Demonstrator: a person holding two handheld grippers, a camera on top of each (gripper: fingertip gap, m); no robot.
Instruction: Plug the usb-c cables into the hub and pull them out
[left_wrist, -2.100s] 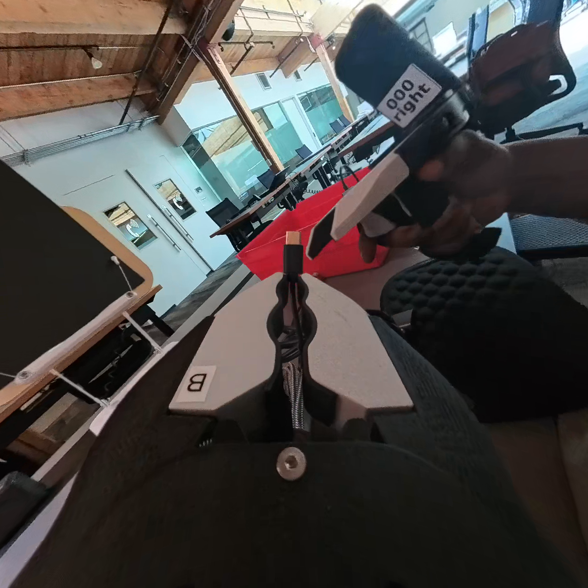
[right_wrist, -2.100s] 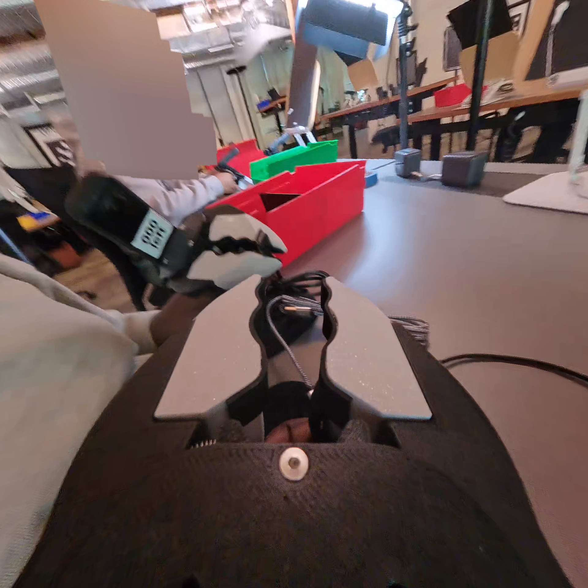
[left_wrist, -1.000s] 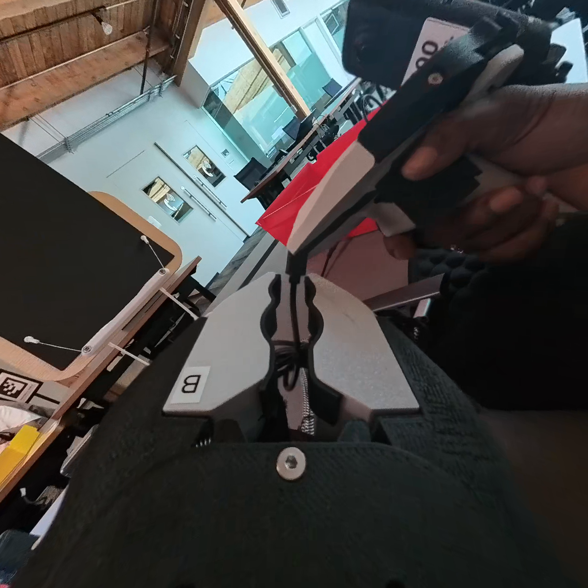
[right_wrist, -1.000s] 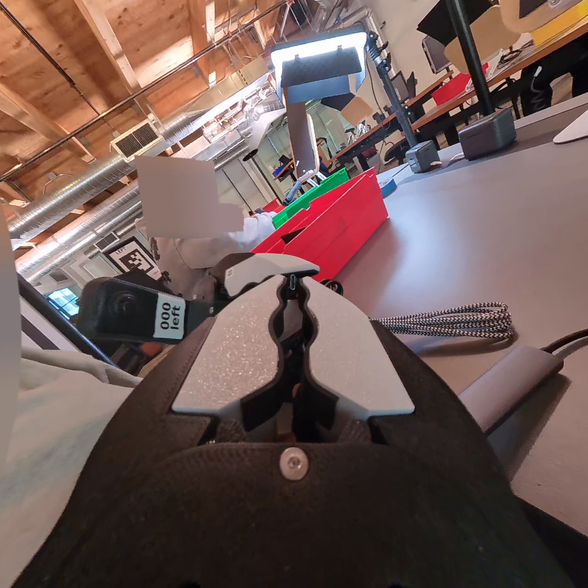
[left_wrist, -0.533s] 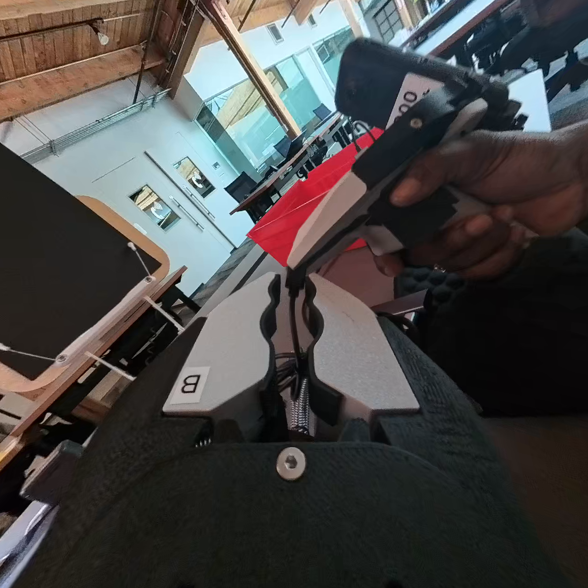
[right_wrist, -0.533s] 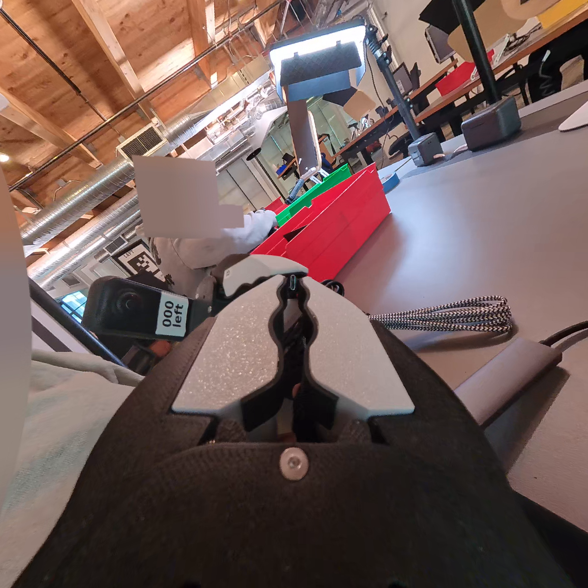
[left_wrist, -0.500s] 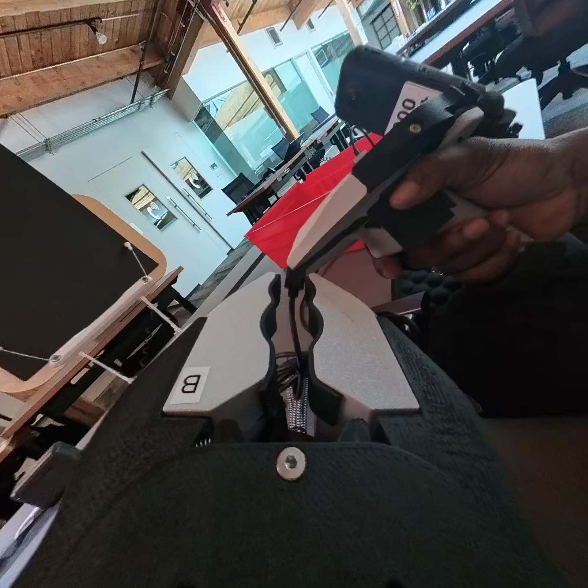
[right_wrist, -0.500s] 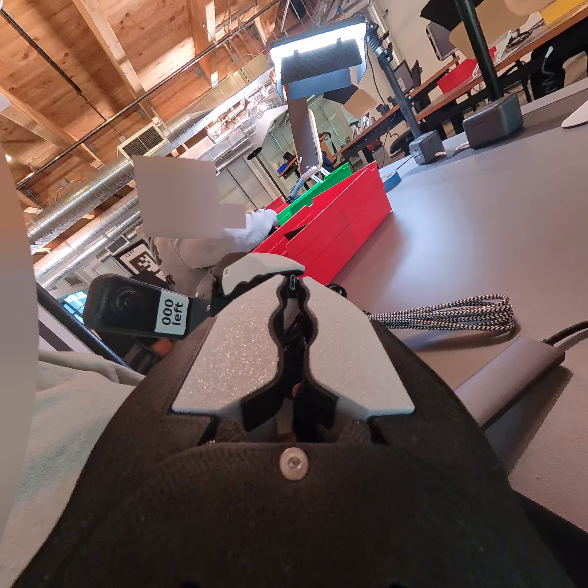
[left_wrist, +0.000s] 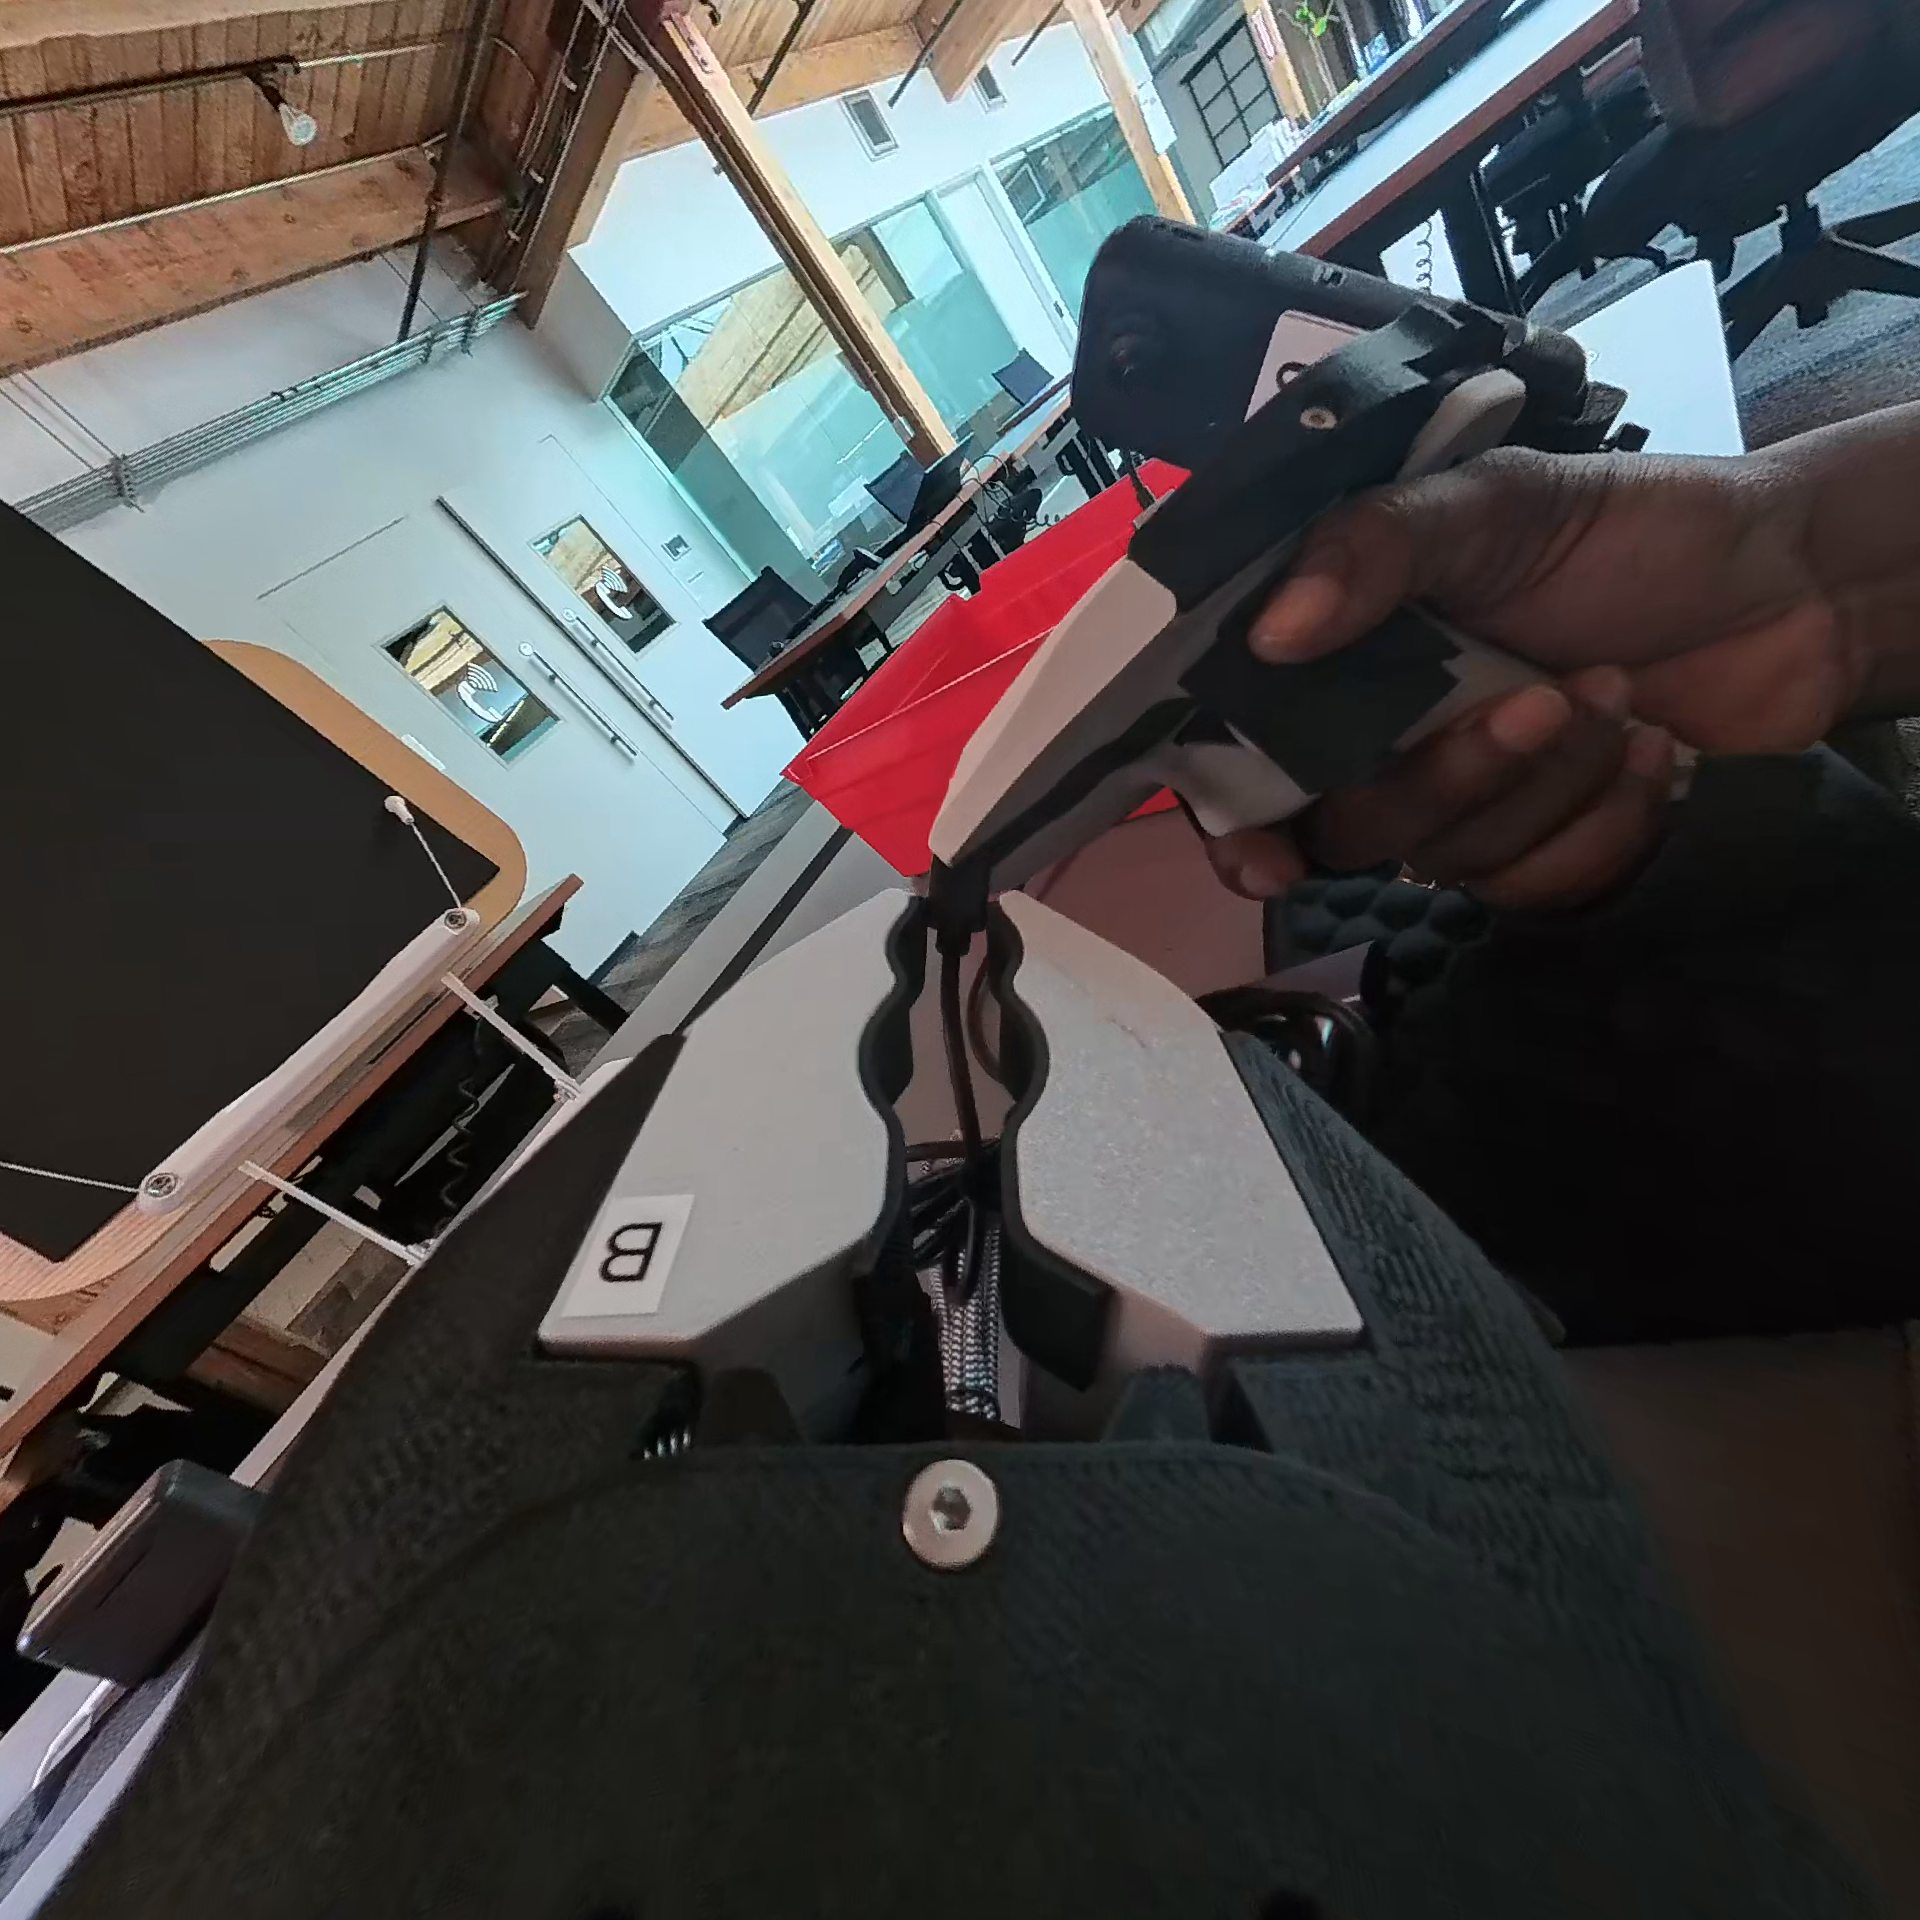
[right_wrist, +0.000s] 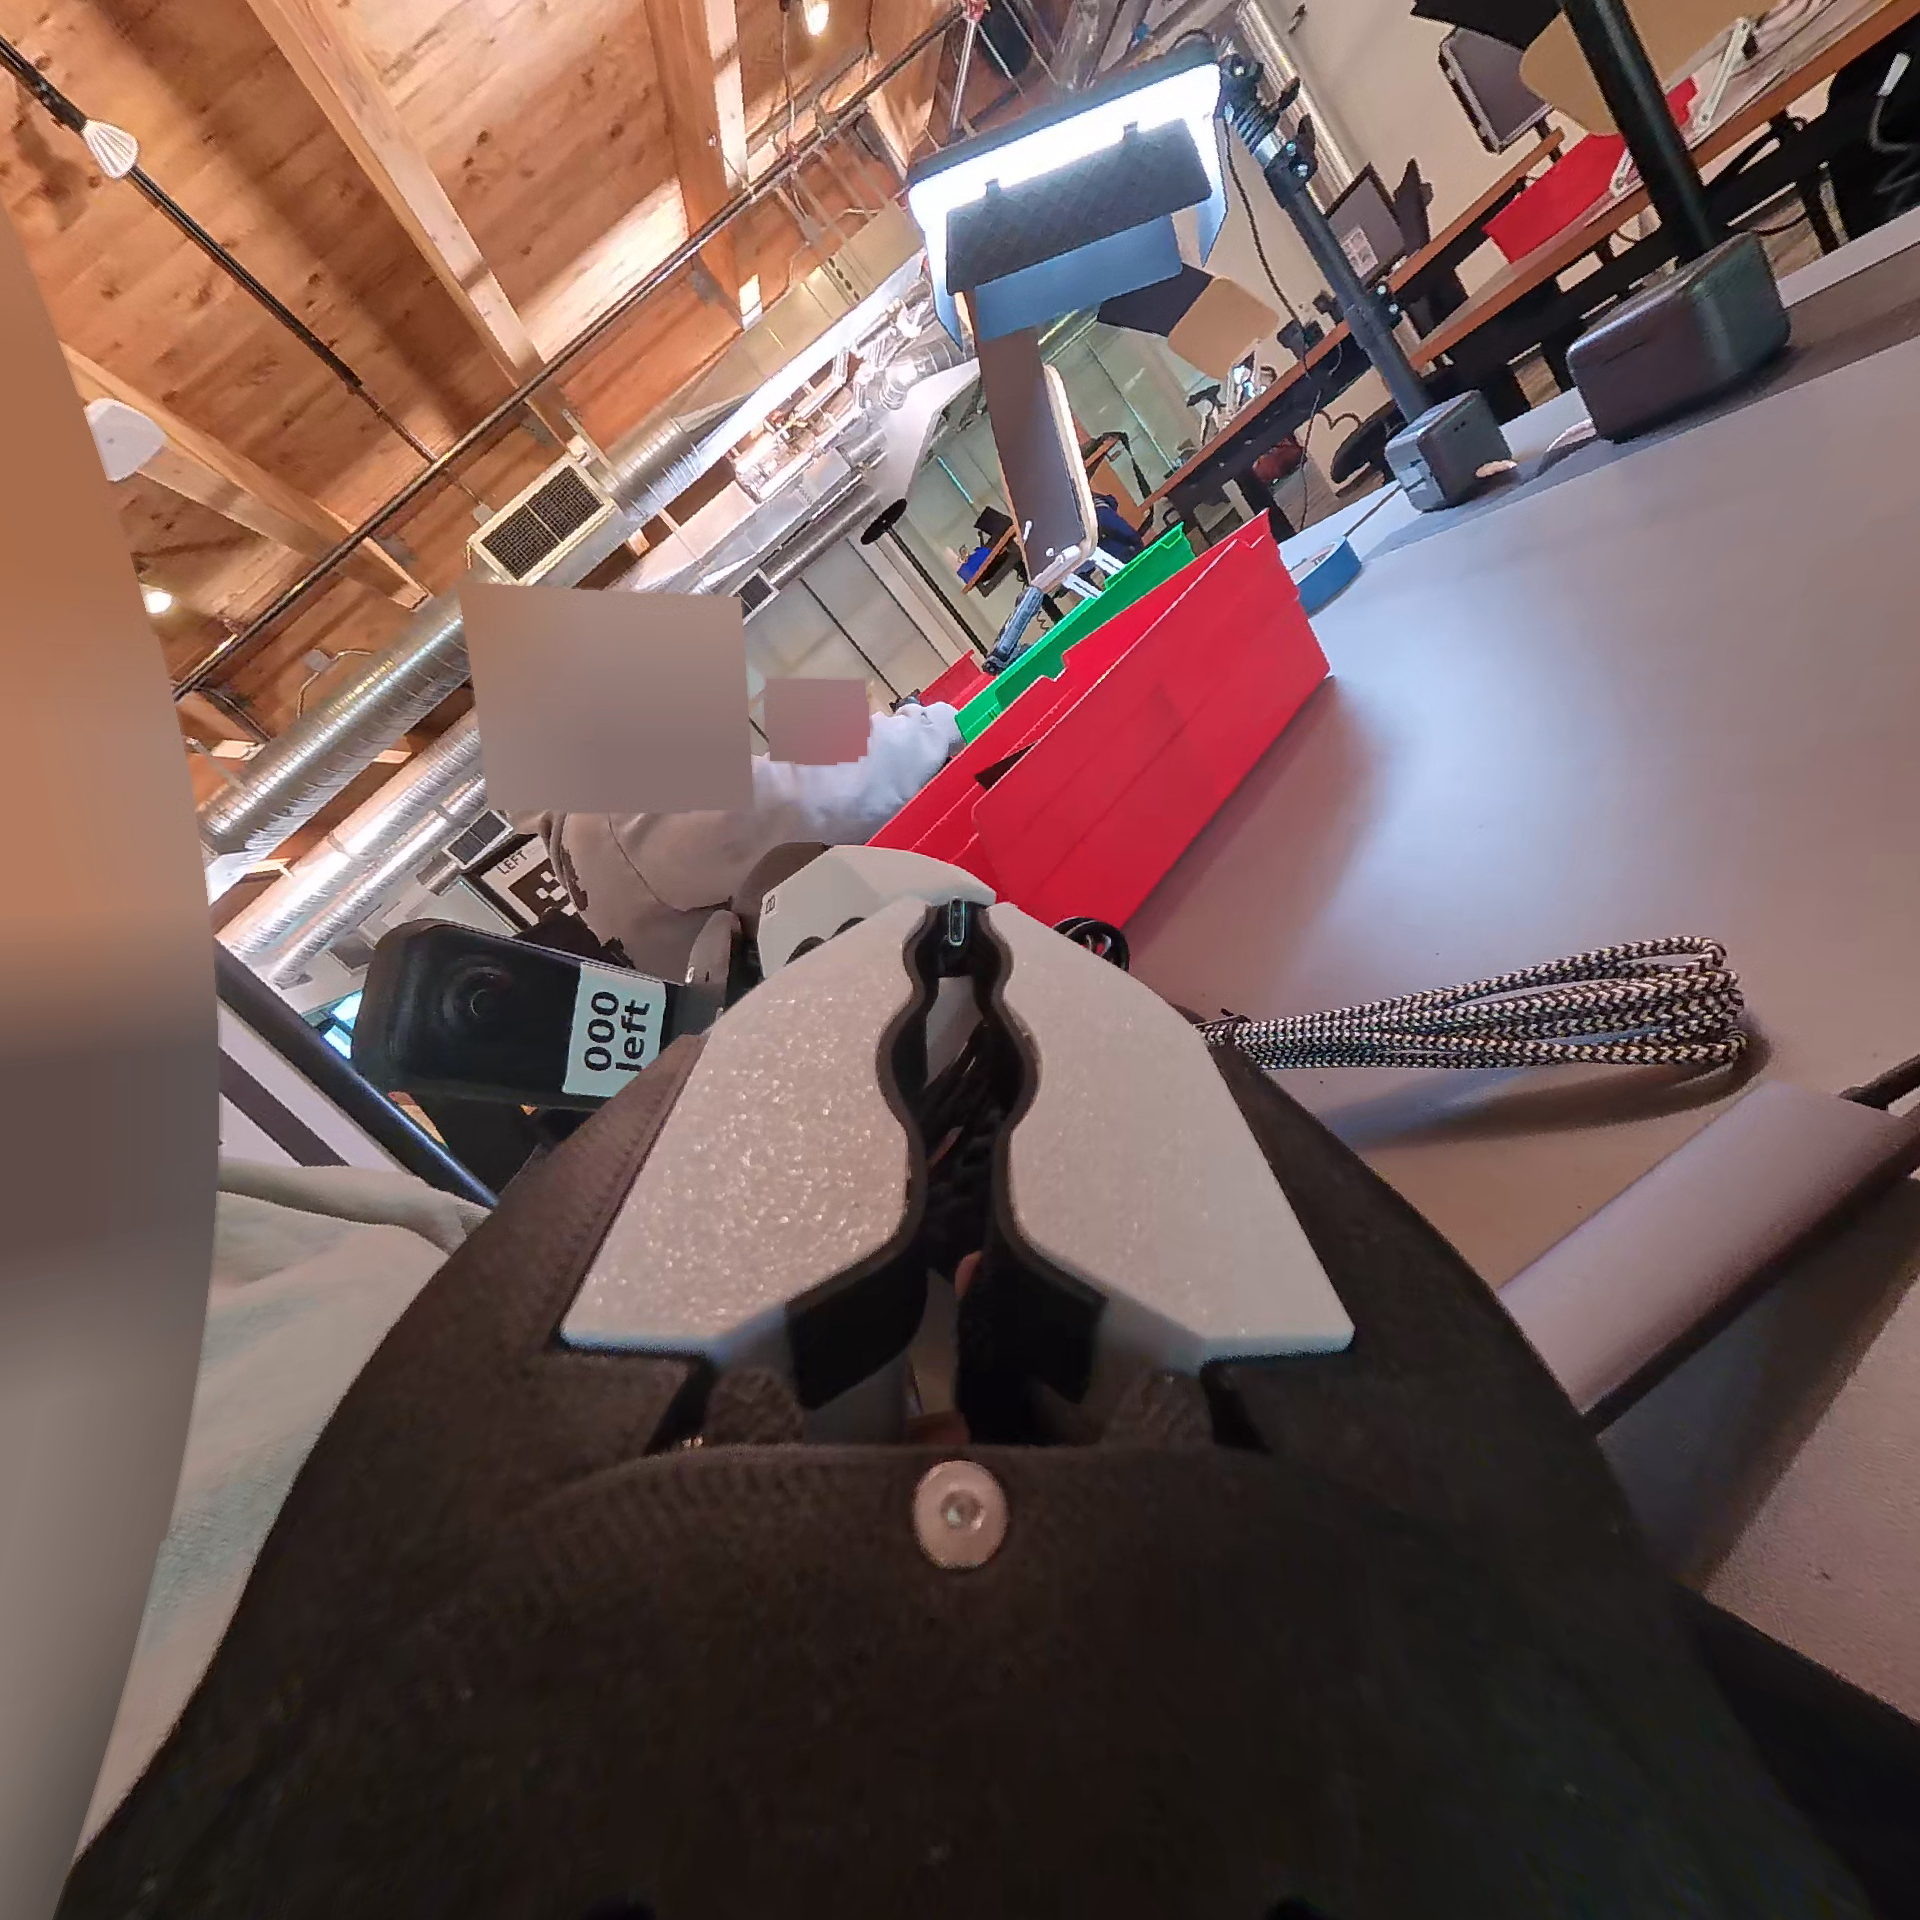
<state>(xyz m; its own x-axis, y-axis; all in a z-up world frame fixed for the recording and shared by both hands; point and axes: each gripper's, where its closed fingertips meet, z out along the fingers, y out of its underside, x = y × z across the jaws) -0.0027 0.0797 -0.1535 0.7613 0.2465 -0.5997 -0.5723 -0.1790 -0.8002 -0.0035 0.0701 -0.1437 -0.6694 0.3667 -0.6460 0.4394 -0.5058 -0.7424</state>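
Metal plug (right_wrist: 955, 927) with a black collar, nipped at the very tip of the right tongs (right_wrist: 956, 914) and held up in the air, off the near edge of the worktop (right_wrist: 1558, 727). Cable (left_wrist: 961, 1049) trailing down from it through the left tongs (left_wrist: 964, 909), parted a little there and, as far as can be told, not gripping; braided part lower down between the fingers. Hand (left_wrist: 1558, 665) wrapped round the right handle.

By the look of it, a hand-over of the plug from left to right, ahead of any plugging in. Hub (right_wrist: 1714, 1174), a flat grey slab, lying on the worktop to the right, well apart from the plug, black lead (right_wrist: 1870, 1091) running off its far end. No sight of its ports, so no telling whether anything sits in them.

Next, probably: down and right to the hub, plug levelled with a port, then a straight push, with the left tongs likely needed to steady the slab.

Second cable, a braided bundle (right_wrist: 1507, 1013), just beyond the hub. Smooth grey-brown surface; red bins (right_wrist: 1143, 748) and a green bin (right_wrist: 1091, 592) farther back, a blue tape roll (right_wrist: 1325, 566), two grey boxes (right_wrist: 1673, 332). Beyond, a lamp panel (right_wrist: 1070, 197) on a stand, more desks, a person's pale sleeve (right_wrist: 831, 769), timber ceiling with ducts.
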